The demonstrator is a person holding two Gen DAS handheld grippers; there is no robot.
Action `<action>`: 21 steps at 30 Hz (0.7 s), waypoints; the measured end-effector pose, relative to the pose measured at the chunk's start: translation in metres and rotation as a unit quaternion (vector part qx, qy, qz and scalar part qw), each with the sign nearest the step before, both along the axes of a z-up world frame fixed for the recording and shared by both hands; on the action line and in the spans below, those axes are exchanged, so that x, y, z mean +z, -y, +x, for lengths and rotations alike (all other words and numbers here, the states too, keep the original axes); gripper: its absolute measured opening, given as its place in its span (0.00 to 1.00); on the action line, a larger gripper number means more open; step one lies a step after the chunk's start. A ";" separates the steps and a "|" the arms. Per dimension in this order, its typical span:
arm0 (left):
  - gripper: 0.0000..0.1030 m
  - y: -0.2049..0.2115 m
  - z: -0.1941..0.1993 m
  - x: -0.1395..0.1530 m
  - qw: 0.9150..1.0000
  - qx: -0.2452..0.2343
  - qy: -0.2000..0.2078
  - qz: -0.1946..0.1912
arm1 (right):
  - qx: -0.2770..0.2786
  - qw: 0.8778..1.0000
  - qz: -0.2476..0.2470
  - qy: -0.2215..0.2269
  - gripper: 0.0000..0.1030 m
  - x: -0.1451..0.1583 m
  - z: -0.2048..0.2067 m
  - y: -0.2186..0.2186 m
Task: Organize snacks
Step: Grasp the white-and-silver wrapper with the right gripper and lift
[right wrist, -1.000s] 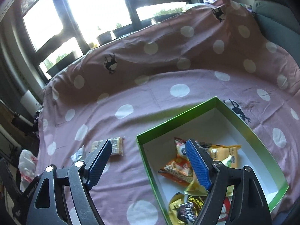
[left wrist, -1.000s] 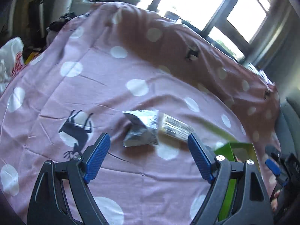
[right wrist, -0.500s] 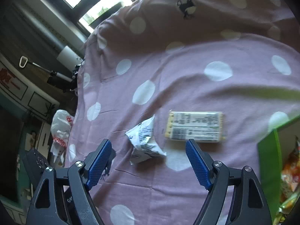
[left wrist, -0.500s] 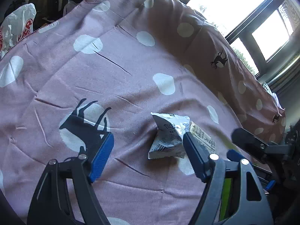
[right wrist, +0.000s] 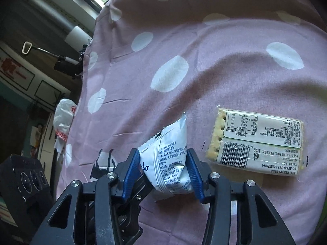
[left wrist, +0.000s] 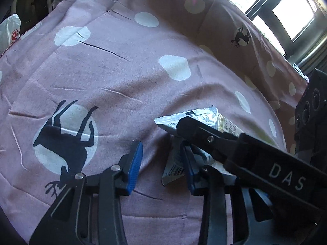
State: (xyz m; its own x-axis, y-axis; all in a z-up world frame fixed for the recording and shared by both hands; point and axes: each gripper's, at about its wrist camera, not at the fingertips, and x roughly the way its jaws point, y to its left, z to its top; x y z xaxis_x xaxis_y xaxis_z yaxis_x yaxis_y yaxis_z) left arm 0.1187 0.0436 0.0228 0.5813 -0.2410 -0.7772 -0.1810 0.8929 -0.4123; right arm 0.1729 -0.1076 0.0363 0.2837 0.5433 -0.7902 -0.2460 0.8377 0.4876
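Only the right view shows the right gripper point(right wrist: 163, 171) closing, pinching the white packet point(right wrist: 170, 163).

The cloth point(right wrist: 224, 77) is pink with white dots and black deer prints. The pouch point(right wrist: 171, 163) is white and silver with blue print. The cracker pack point(right wrist: 257, 143) is pale yellow, white-labelled. The pads point(right wrist: 193, 175) are blue.
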 end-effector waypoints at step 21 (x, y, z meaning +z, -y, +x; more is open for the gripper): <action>0.15 0.069 -0.062 0.078 0.986 -0.141 0.092 0.010 | -0.105 0.991 0.006 0.083 0.40 0.085 -0.084 0.072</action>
State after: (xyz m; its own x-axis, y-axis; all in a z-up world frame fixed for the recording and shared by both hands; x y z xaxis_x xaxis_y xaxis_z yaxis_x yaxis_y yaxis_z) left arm 0.0571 -0.0252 0.1010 0.6246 -0.3988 -0.6714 0.1519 0.9054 -0.3965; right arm 0.0891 -0.1796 0.1210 0.5163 0.4672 -0.7178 -0.1446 0.8736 0.4646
